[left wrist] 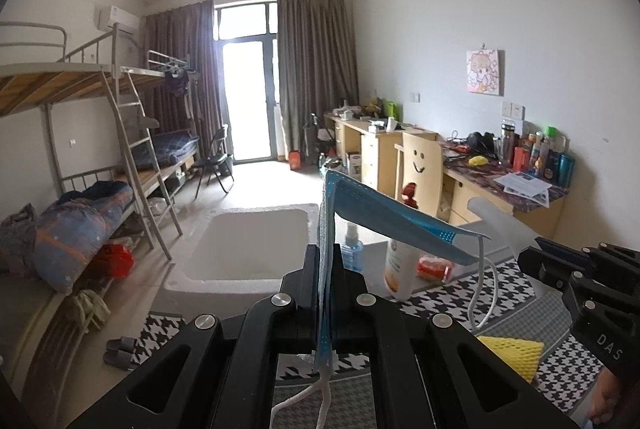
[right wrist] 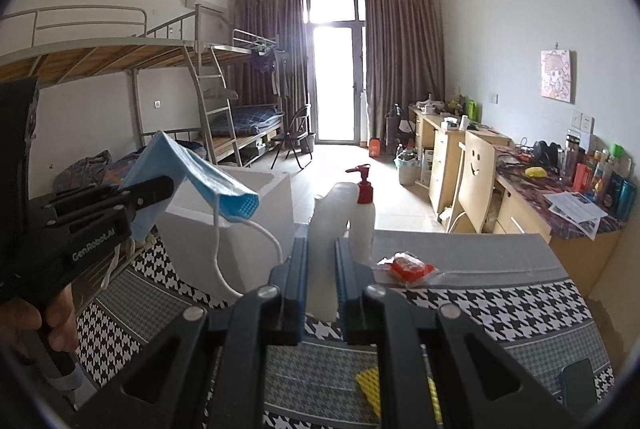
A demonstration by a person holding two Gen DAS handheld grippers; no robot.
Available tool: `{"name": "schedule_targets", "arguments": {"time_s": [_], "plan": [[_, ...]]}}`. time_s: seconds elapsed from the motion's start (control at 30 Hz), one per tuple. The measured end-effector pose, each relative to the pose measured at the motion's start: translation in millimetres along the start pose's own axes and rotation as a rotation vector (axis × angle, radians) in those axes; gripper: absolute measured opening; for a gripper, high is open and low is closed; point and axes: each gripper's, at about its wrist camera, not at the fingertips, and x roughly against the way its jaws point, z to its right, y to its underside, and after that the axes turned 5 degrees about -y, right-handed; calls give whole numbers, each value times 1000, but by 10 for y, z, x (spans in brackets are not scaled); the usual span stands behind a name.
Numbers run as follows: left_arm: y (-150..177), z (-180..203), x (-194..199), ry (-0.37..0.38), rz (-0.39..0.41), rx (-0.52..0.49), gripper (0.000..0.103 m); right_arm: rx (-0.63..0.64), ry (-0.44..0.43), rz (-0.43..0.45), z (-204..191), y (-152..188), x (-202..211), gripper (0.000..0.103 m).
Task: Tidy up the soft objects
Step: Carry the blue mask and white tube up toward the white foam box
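The left wrist view looks straight down the left gripper [left wrist: 328,269], whose jaws are pressed together on a folded blue face mask [left wrist: 384,213]; the mask sticks up between them and drapes off to the right, one white ear loop [left wrist: 486,293] dangling. Only the right wrist view shows that gripper from the side [right wrist: 154,189], with the person's hand [right wrist: 36,325] around its handle and the mask [right wrist: 188,169] held in the air near the white foam box [right wrist: 248,221]. That view also shows the right gripper [right wrist: 320,269] clamped on a soft, translucent white piece [right wrist: 326,245] (what it is I cannot tell), which stands upright between its blue-lined fingers [right wrist: 298,269]. In the left view the same piece [left wrist: 504,225] pokes out of the right gripper [left wrist: 536,253] at the right edge.

Both grippers are above a table covered in a black-and-white houndstooth cloth [right wrist: 500,309]. On it are a pump bottle with a red top [right wrist: 364,213], a red packet in clear wrap [right wrist: 410,267] and, nearer, a yellow foam net [left wrist: 516,353]. The foam box sits at the table's far left.

Beyond are metal bunk beds [right wrist: 120,61] on the left, curtains and a bright balcony door [right wrist: 334,77] at the far end, and cluttered desks [right wrist: 560,197] along the right wall.
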Motion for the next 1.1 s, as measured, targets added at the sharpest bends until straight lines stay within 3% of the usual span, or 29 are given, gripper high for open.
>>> {"name": "schedule_targets", "arguments": {"time_s": [1.1], "plan": [[-105, -679, -181, -201, -16, 86, 4, 108, -92, -27, -362, -331, -635, 16]]}}
